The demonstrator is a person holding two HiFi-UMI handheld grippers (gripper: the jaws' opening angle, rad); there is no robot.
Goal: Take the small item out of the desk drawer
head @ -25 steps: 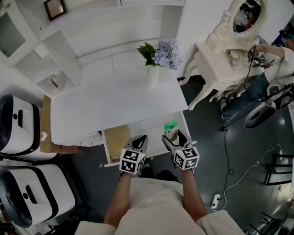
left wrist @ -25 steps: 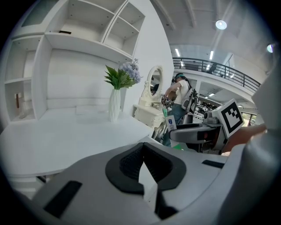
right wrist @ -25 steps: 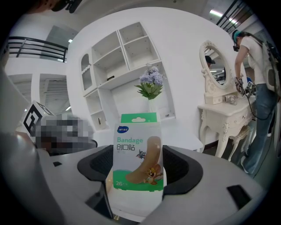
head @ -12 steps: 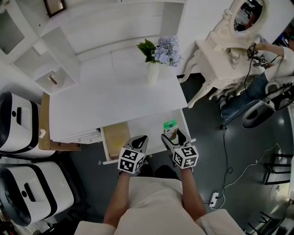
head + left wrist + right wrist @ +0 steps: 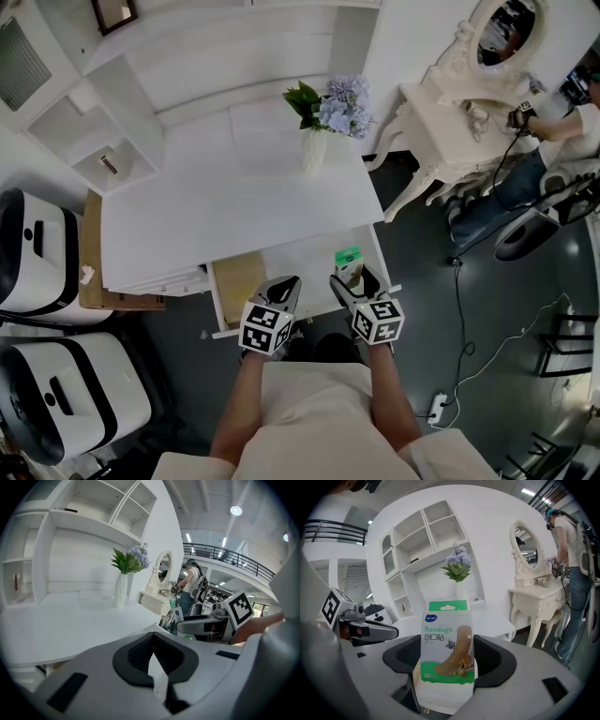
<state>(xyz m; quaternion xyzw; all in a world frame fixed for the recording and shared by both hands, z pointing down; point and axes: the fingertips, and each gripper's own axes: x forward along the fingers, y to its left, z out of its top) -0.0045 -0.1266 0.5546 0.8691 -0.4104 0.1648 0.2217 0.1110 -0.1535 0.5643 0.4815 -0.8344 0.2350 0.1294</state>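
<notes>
Bandage pack (image 5: 446, 641) | your right gripper (image 5: 354, 278) grasps it, unmoved over open drawer (image 5: 236, 281) | left gripper (image 5: 281, 292) clenched, empty | removal looks nearly complete

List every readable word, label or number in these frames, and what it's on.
"Bandage": front of the bandage pack, right gripper view.
"创口贴": same pack, just below.
"26": lower left of the pack; characters after it too small.
Blue logo, pack's top left: too small to read.
Marker cube: pattern only, no text.
</notes>
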